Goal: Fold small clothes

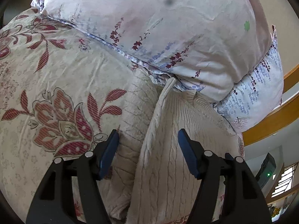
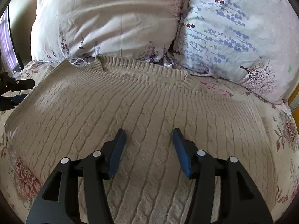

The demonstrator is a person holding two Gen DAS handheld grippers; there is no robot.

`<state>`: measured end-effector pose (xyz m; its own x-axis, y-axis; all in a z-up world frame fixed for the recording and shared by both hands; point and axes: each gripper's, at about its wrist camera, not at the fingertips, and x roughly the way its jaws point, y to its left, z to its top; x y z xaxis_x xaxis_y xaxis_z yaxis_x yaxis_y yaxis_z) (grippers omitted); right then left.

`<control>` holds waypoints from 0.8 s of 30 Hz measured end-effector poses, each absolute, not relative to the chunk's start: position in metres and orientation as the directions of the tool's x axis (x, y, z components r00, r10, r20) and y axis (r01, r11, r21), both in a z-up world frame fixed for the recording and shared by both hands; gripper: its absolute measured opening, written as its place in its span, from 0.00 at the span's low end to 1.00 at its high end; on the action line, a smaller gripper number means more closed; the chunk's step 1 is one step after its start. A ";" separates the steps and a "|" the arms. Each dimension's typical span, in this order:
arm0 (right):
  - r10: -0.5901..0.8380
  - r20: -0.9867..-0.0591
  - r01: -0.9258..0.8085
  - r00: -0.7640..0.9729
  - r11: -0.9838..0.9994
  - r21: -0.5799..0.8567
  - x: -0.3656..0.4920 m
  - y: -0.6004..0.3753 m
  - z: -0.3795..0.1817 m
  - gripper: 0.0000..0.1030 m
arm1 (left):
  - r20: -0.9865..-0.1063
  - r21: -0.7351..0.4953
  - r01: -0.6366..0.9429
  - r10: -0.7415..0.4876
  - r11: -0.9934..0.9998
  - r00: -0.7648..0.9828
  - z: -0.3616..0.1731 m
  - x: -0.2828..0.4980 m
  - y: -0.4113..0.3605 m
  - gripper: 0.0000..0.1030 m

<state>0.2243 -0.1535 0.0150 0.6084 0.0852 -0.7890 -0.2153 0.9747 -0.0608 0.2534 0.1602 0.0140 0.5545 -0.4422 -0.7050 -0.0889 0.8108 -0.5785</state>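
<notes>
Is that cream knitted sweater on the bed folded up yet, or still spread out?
Mostly spread out. The sweater lies flat across the floral bedspread, neckline toward the pillows. In the left wrist view its near side is doubled over along a raised edge.

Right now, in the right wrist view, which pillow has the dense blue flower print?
The right-hand pillow; the left pillow is mostly plain pinkish white.

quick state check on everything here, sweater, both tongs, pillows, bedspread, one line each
sweater: spread flat on the bed, ribbed collar toward the pillows, its left edge raised in a fold
left tongs: open, pads straddling the raised sweater edge, not pressing it
right tongs: open, above the sweater's middle, nothing gripped
pillows: stacked at the head of the bed, touching the collar
bedspread: laid out under the sweater, lightly creased
</notes>
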 end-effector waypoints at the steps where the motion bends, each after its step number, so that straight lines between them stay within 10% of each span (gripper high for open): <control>1: 0.087 -0.790 -0.216 0.607 0.975 -0.058 0.225 -0.154 0.015 0.54 | -0.705 -0.579 -0.090 -0.442 0.810 0.554 0.013 0.254 0.160 0.64; 24: 0.082 -0.780 -0.232 0.621 0.969 -0.082 0.224 -0.153 0.014 0.55 | -0.707 -0.574 -0.092 -0.437 0.813 0.556 0.008 0.266 0.154 0.63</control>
<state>0.2238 -0.1527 0.0144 0.6206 0.0824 -0.7798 -0.2315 0.9694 -0.0818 0.2659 0.1544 0.0083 0.5556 -0.4371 -0.7074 -0.0916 0.8134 -0.5745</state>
